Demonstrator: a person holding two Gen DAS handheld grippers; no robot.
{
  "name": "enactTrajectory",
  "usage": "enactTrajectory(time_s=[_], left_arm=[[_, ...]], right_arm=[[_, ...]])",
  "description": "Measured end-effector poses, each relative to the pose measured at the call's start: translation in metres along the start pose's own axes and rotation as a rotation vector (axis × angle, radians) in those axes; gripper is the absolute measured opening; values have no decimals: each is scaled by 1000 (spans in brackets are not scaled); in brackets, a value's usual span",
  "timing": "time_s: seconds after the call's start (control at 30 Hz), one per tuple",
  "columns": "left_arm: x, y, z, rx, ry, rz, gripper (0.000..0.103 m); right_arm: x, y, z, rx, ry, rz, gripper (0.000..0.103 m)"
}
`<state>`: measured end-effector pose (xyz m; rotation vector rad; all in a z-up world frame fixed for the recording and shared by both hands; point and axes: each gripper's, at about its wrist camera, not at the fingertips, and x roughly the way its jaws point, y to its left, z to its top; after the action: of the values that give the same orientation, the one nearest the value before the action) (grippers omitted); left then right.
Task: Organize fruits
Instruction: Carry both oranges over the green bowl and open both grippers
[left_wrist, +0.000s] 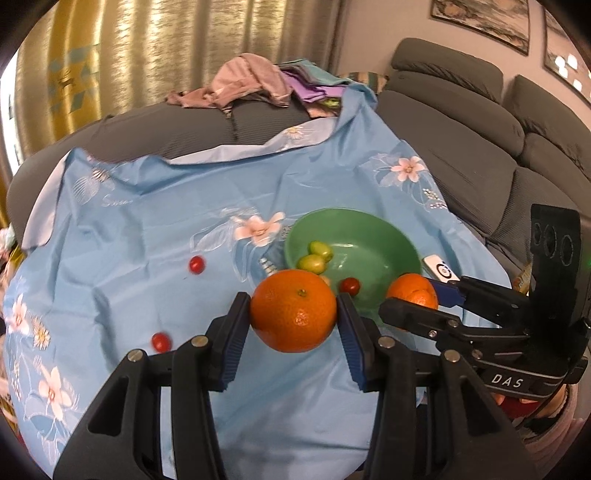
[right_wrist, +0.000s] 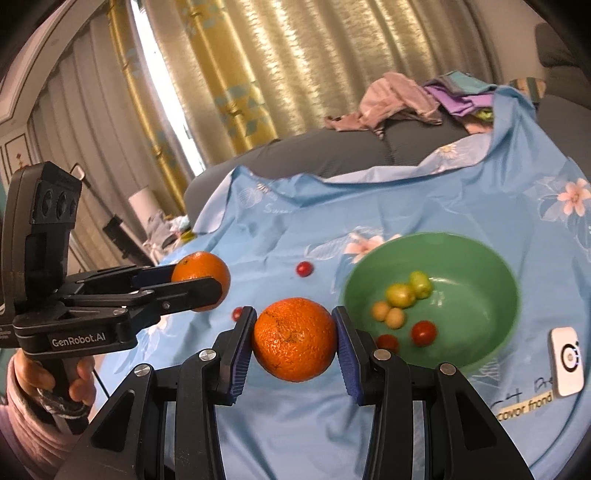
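My left gripper (left_wrist: 293, 312) is shut on an orange (left_wrist: 293, 310), held above the blue cloth just left of the green bowl (left_wrist: 373, 236). My right gripper (right_wrist: 294, 345) is shut on a second orange (right_wrist: 294, 345), held left of the bowl (right_wrist: 480, 258). Each gripper shows in the other's view: the right one with its orange (left_wrist: 413, 293) and the left one with its orange (right_wrist: 201, 275). The bowl holds green fruits (right_wrist: 408, 290), small yellow fruits (right_wrist: 388, 314) and cherry tomatoes (right_wrist: 423, 332). Loose cherry tomatoes lie on the cloth (left_wrist: 196, 264), (left_wrist: 161, 341).
A blue flowered cloth (left_wrist: 147, 221) covers a grey sofa seat. A pile of clothes (left_wrist: 251, 81) lies at the far edge. A small white device (right_wrist: 567, 362) lies right of the bowl. Sofa backrests (left_wrist: 480, 147) rise on the right, curtains behind.
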<state>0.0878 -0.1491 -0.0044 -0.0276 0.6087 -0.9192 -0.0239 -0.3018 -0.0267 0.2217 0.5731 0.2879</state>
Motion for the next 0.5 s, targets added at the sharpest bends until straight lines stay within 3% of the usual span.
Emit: enactTrajectory(time_s=[0.5], left_arm=[[57, -38, 28, 85, 64, -55, 47]], right_arm=[[-7, -53, 3, 79, -30, -80, 44]])
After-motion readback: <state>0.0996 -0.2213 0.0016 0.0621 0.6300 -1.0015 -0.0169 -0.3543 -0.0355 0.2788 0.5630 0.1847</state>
